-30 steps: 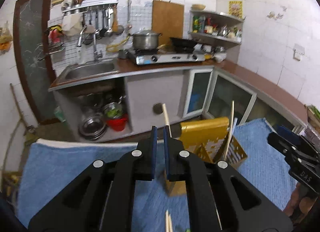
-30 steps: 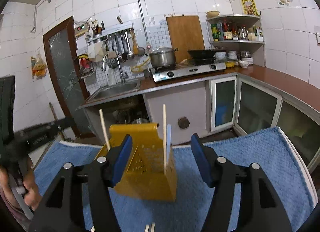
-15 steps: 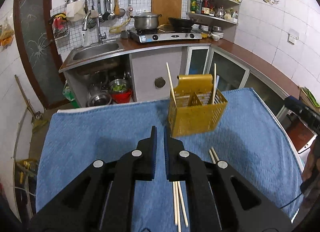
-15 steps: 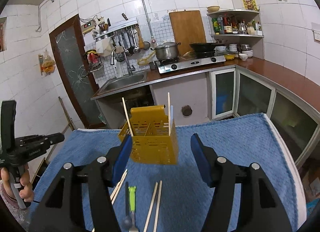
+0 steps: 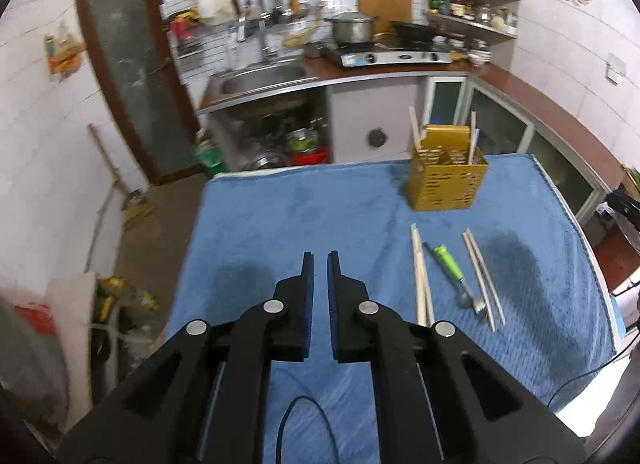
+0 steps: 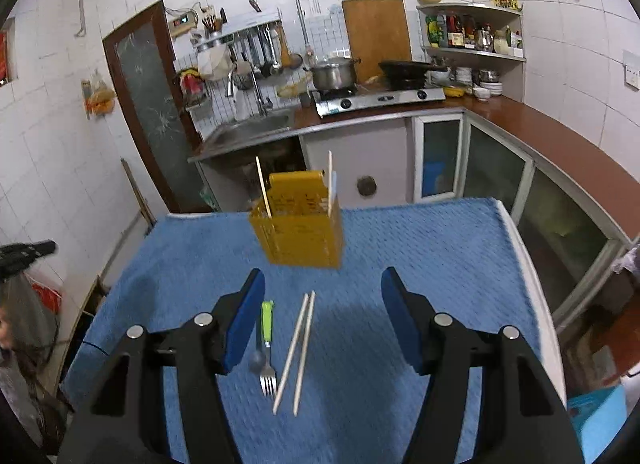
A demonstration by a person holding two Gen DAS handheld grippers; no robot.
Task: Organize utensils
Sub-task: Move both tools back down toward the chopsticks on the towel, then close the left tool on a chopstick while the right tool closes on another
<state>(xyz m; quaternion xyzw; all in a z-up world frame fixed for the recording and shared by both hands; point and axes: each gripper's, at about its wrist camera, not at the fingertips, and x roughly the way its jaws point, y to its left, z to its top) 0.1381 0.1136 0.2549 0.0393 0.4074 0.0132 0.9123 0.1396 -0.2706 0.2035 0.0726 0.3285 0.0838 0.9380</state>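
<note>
- Because it is perforated plastic and the largest item, the yellow utensil holder should be light but stiff; it stands upright at the far end of the blue towel covering the worktop, with two chopsticks and a pale utensil already upright in its compartments. If it must be moved, grip a side wall near the rim.
- The chopstick pair lies flat on the towel in front of the holder, just beside the fork. The sticks are pale, thin, rigid and very light, and likely to roll or splay; pinch both together near mid-length.
- A second chopstick pair lies on the far side of the spoon, partly hidden by the left gripper in the left wrist view.
- The green-handled spoon and the fork lie overlapped, bowl against tines. Metal heads are hard and slippery; the green handle offers the better hold.
- Right gripper: fingers spread wide, holding nothing, above the chopsticks and spoon.
- Left gripper: fingers clenched nearly together, nothing between them, over bare towel, well apart from the utensils.
</note>
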